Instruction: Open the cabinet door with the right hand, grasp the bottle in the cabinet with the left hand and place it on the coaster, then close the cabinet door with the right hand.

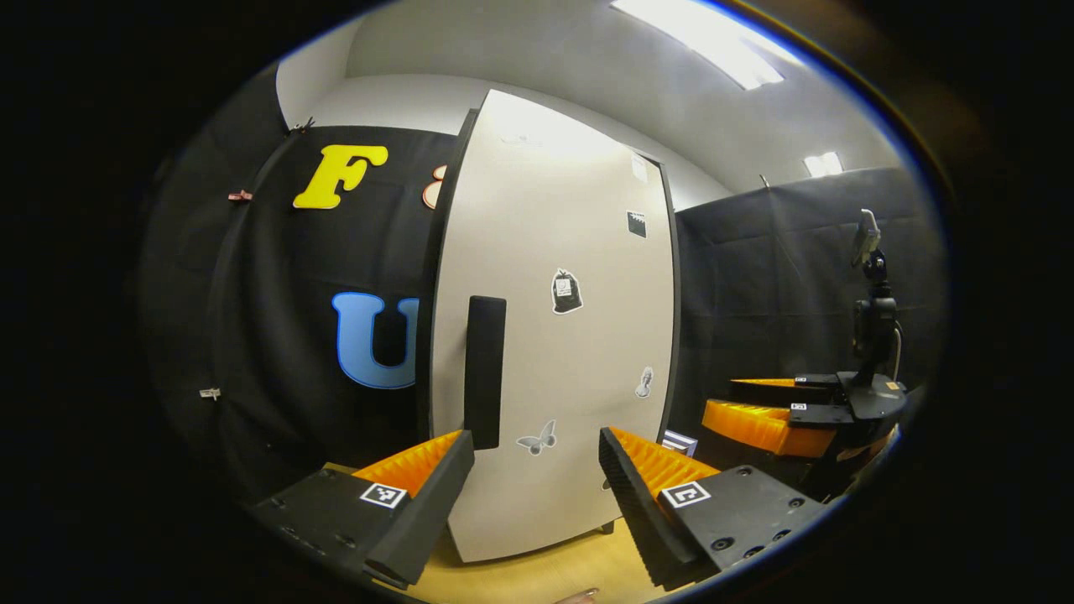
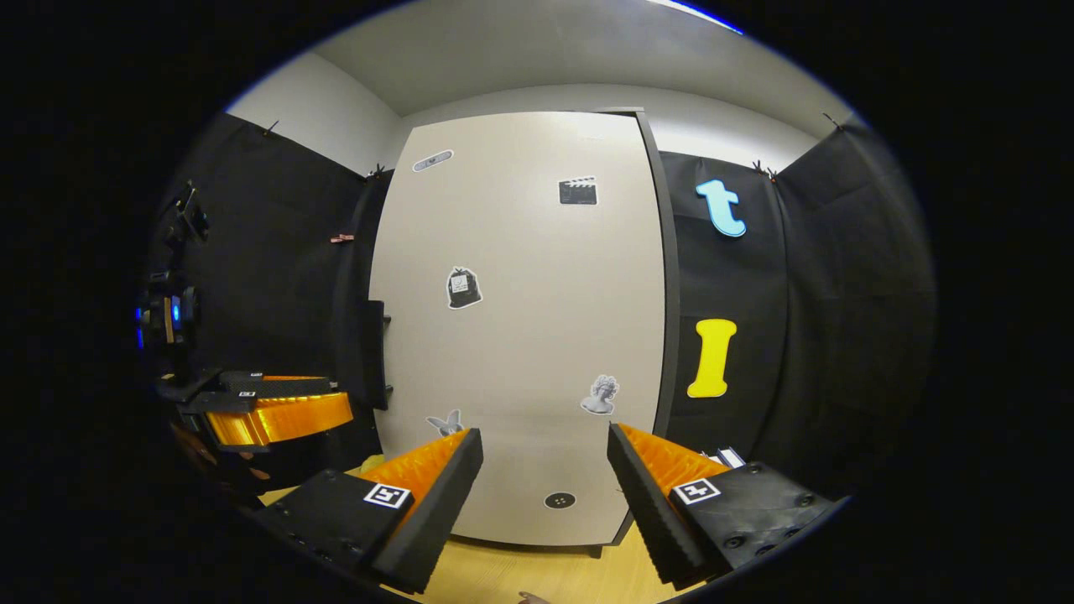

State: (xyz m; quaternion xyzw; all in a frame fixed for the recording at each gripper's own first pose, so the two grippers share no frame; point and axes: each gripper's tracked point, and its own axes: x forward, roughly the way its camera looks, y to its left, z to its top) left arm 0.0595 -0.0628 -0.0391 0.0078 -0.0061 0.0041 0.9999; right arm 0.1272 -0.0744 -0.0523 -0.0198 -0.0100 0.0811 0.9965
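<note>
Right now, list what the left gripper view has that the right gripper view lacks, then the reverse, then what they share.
Left gripper view: the door handle face-on, a lit ceiling light, the right gripper off to the side.

Right gripper view: a round black sticker low on the door, the left gripper off to the side.

Both: the closed cabinet door, its butterfly sticker, the wooden table.

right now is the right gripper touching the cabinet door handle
Apart. In the right gripper view the right gripper hangs open before the door, the handle off at its left edge.
</note>
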